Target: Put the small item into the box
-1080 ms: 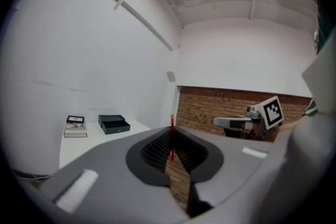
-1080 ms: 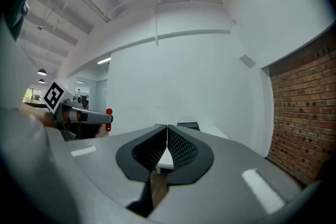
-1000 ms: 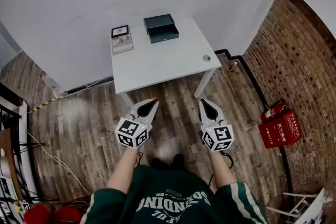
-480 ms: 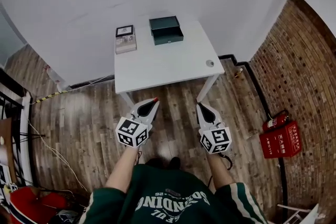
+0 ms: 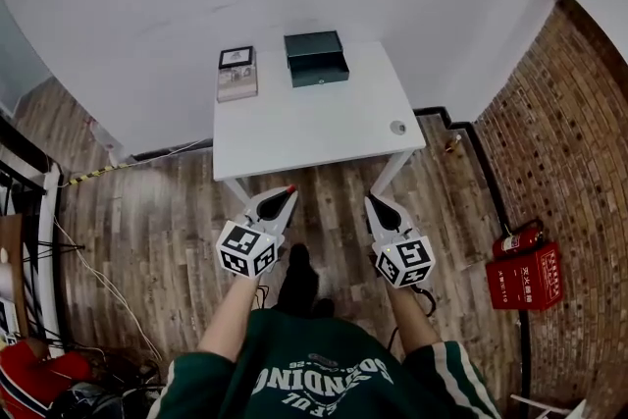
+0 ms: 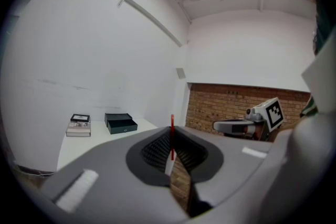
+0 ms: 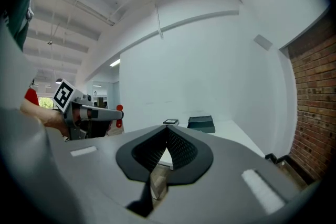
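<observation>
A white table (image 5: 304,128) stands against the wall ahead of me. On its far edge sits a dark green box (image 5: 316,58) with its lid up, also visible in the left gripper view (image 6: 120,123) and the right gripper view (image 7: 201,123). To its left lies a small flat stack with a black-framed top (image 5: 236,74) (image 6: 79,126). A small round item (image 5: 397,127) rests near the table's right front corner. My left gripper (image 5: 287,188) and right gripper (image 5: 371,199) hover over the floor short of the table, both shut and holding nothing.
A brick wall (image 5: 579,113) runs along the right, with a red fire-extinguisher box (image 5: 530,272) at its foot. Cables (image 5: 98,294) trail over the wooden floor at the left. The person's foot (image 5: 297,275) shows between the grippers.
The table has drifted right and slightly nearer in the head view, and a foot has stepped forward between the grippers. Both grippers keep their pose and stay shut.
</observation>
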Tool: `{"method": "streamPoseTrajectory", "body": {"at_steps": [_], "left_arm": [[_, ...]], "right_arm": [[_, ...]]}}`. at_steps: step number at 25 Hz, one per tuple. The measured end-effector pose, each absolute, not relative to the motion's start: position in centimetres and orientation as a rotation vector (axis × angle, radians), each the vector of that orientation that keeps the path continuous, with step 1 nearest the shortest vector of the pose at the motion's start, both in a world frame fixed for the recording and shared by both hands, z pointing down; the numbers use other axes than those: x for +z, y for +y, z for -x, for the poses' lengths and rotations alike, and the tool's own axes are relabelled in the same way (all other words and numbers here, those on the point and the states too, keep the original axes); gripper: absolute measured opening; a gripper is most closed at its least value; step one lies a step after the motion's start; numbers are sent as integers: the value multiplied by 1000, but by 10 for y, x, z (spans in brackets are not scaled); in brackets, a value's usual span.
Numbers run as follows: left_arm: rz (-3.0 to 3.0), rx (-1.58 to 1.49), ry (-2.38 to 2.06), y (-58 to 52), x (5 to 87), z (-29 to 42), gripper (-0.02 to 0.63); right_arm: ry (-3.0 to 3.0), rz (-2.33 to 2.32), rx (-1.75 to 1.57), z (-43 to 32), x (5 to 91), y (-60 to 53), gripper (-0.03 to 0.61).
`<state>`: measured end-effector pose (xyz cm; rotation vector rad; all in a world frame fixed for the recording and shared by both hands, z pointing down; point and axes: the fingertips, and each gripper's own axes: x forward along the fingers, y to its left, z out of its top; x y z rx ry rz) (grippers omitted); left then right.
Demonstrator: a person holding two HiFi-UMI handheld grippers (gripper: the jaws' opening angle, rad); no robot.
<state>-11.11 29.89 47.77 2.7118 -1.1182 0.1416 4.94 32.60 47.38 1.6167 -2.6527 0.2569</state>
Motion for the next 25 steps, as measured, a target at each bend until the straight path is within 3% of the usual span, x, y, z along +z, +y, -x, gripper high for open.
{"method": "streamPoseTrajectory", "body": {"at_steps": [25], "left_arm": [[-2749,155,-1006,13,489,108,63]], "right_arm": [[-2637,-1638,301,-30,474,50,2]]}}
